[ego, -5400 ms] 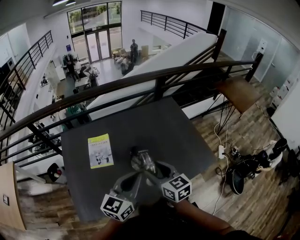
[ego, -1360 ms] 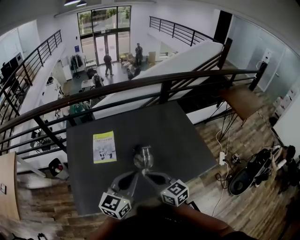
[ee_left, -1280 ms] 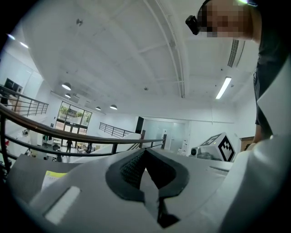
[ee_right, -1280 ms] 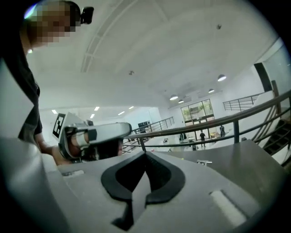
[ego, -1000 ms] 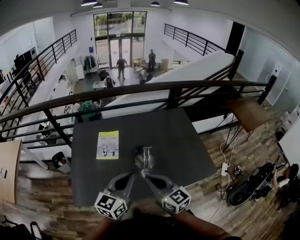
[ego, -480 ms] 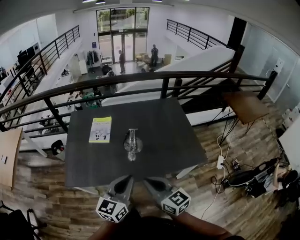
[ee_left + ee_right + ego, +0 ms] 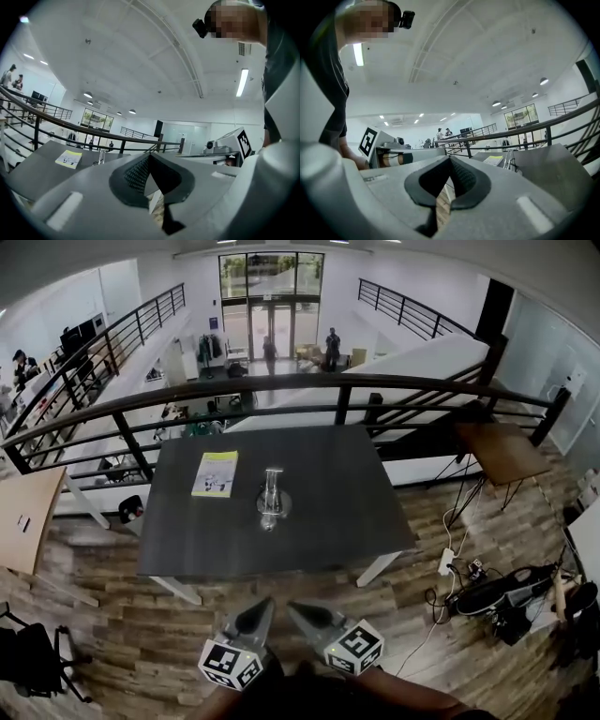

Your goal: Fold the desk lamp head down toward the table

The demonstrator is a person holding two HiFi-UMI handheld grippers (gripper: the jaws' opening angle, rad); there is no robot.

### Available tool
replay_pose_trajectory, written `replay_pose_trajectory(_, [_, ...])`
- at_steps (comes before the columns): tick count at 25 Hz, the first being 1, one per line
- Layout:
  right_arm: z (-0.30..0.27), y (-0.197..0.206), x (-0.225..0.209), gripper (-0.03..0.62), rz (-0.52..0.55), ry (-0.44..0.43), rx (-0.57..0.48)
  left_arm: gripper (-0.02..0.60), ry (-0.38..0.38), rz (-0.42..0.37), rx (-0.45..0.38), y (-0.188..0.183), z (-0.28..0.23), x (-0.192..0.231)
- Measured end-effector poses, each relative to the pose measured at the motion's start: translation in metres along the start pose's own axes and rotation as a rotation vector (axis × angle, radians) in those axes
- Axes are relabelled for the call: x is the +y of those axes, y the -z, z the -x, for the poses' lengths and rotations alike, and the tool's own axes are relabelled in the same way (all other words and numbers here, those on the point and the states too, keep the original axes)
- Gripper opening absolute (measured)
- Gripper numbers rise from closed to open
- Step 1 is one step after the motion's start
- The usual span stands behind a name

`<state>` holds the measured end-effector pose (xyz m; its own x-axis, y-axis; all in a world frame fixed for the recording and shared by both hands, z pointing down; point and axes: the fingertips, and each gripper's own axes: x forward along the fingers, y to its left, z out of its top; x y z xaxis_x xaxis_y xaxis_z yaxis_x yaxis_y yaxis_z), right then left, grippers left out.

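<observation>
Looking down from the head view: lamp (image 7: 272,503) folded low at mid table (image 7: 337,521), yellow-green booklet (image 7: 216,473) just left of it, print too small to read. Left gripper (image 7: 262,606) and right gripper (image 7: 293,608) short of the table, over wood floor (image 7: 122,634). Left gripper view: jaws together, gripping nothing. Right gripper view: jaws together, likewise empty.

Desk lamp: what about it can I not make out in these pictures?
- Desk lamp: too small in the head view to tell how its head is folded.
- Its base: hidden behind the left claw and right claw in their gripper views.
</observation>
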<state>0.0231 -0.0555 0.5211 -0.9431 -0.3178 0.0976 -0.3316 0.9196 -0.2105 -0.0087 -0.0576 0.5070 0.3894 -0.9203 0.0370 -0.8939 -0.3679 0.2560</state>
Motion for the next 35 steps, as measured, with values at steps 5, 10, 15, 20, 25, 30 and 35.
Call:
replay_pose_trajectory(5, [0.003,-0.006,0.026,0.002,0.020,-0.028,-0.022,0.002,-0.015,-0.023,-0.020,-0.002,0.027,-0.009])
replay_pose_trajectory(10, [0.001,-0.010,0.047,0.002,0.043,-0.018,-0.046,0.002,-0.015,-0.039,-0.026,-0.007,0.048,-0.010])
replay_pose_trajectory(15, [-0.006,-0.005,0.082,0.002,0.042,-0.012,-0.056,0.002,-0.021,-0.043,-0.025,-0.007,0.085,-0.005])
replay_pose_trajectory(20, [-0.023,-0.003,0.115,0.002,0.032,-0.009,-0.056,0.002,-0.012,-0.039,-0.014,-0.011,0.118,0.007])
replay_pose_trajectory(25, [-0.028,0.001,0.140,0.002,0.039,0.015,-0.066,0.002,0.000,-0.041,-0.022,-0.013,0.147,0.013])
replay_pose_trajectory(30, [-0.031,0.009,0.167,0.002,0.045,0.034,-0.075,0.002,0.029,-0.043,-0.019,-0.007,0.171,0.015])
replay_pose_trajectory(35, [-0.034,0.015,0.188,0.002,0.044,0.037,-0.071,0.002,0.034,-0.042,-0.024,-0.013,0.190,0.016])
